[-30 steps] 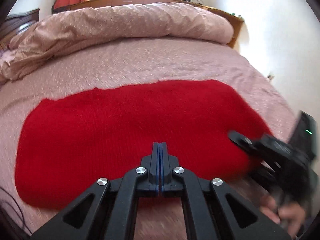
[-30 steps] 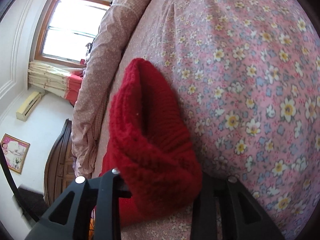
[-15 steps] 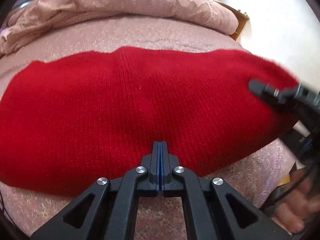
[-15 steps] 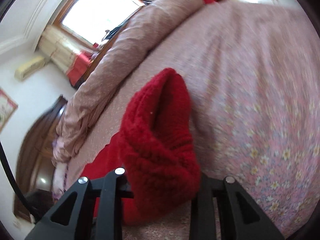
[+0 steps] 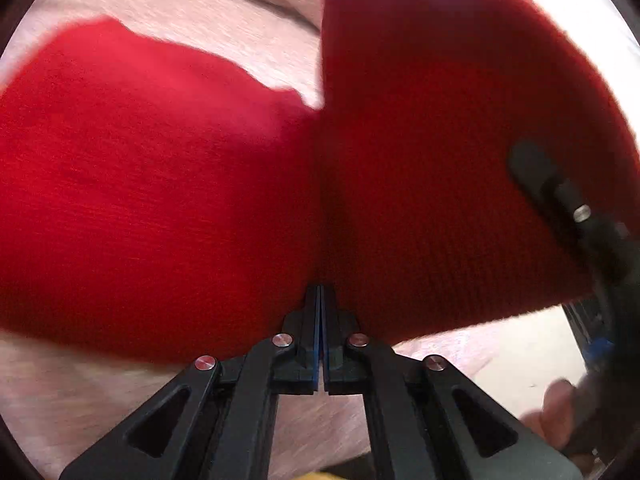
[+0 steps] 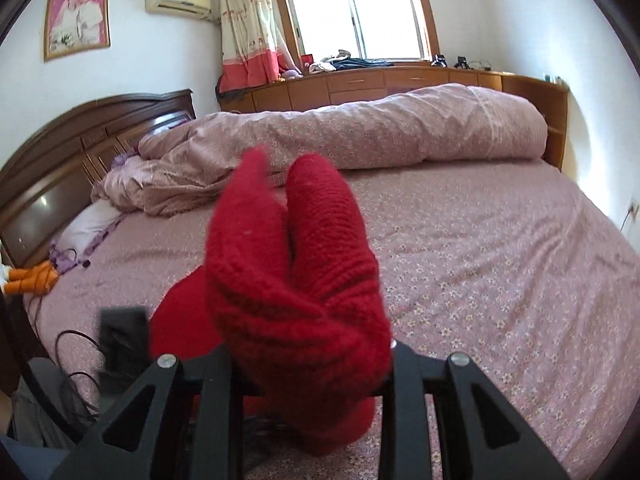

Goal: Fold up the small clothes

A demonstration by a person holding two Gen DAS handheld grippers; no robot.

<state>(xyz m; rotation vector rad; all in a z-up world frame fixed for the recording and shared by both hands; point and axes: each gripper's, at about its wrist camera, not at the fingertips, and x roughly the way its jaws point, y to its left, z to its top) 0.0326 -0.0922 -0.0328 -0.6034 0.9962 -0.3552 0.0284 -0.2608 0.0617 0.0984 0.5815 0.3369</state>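
A red knit garment [image 5: 160, 184] lies on the pink floral bed sheet [image 6: 500, 264]. Its right half [image 5: 440, 160] is lifted and stands up like a flap. My left gripper [image 5: 321, 296] is shut, its tips at the garment's near edge where the fold line starts; whether it pinches the cloth is hidden. My right gripper [image 6: 308, 360] is shut on a bunched corner of the red garment [image 6: 292, 264] and holds it raised above the bed. It also shows at the right of the left wrist view [image 5: 560, 208].
A rolled pink duvet [image 6: 360, 136] lies across the far side of the bed. The wooden headboard [image 6: 60, 160] is at the left, with a pillow [image 6: 88, 224] and an orange toy [image 6: 28, 280]. Black cables [image 6: 76, 360] lie at the near left edge.
My right gripper has lifted the garment's right end and swung it up and leftward, so that half now stands raised. My left gripper has moved in close to the garment's near edge.
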